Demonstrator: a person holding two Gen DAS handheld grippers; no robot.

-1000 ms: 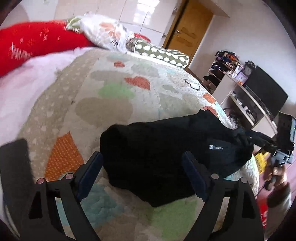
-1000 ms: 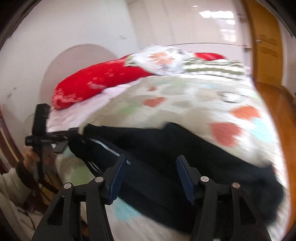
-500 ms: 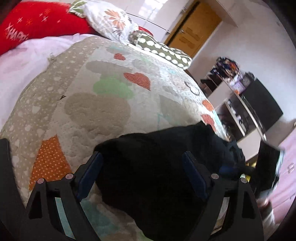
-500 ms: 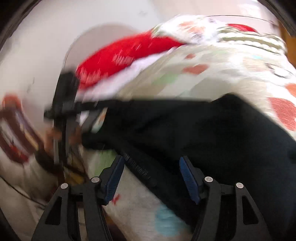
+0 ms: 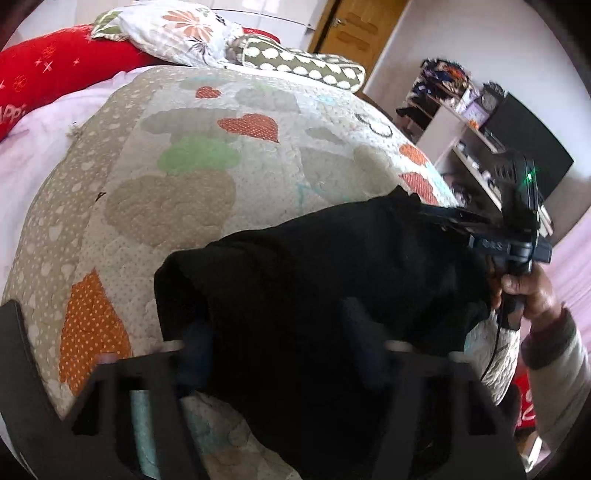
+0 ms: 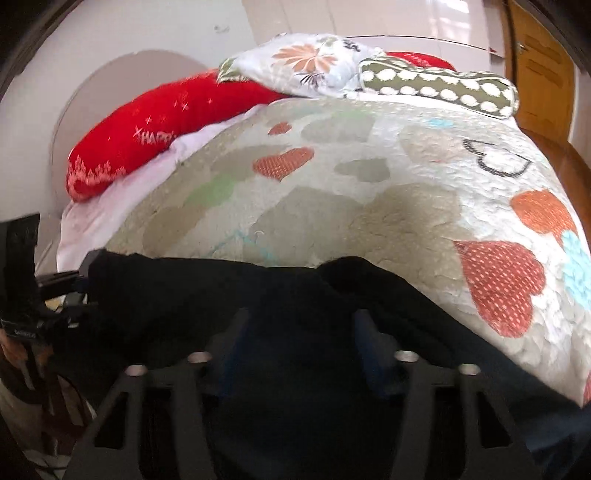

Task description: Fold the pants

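Note:
Black pants (image 5: 332, 266) lie bunched across the near edge of a heart-patterned quilt (image 5: 184, 177). My left gripper (image 5: 277, 336) is sunk into their left end. Its jaws are closing, with a thick fold of black cloth filling the gap and touching both blue pads. The right gripper (image 6: 301, 343) is pushed into the pants (image 6: 184, 295) at their other end, and its jaws are closing on the fabric too. A hand (image 5: 524, 288) holds the right gripper (image 5: 439, 218) at the pants' far right end. In the right wrist view the left gripper (image 6: 79, 280) shows at the left edge.
A red pillow (image 5: 55, 74), a floral pillow (image 5: 177, 33) and a green dotted pillow (image 5: 295, 62) line the head of the bed. A white shelf unit and dark screen (image 5: 528, 147) stand to the right, and a wooden door (image 5: 351, 26) is behind. The quilt (image 6: 332, 206) beyond the pants is bare.
Both grippers have come down onto the pants and their jaws have narrowed around the cloth. The right gripper moved farther along the pants toward their end.

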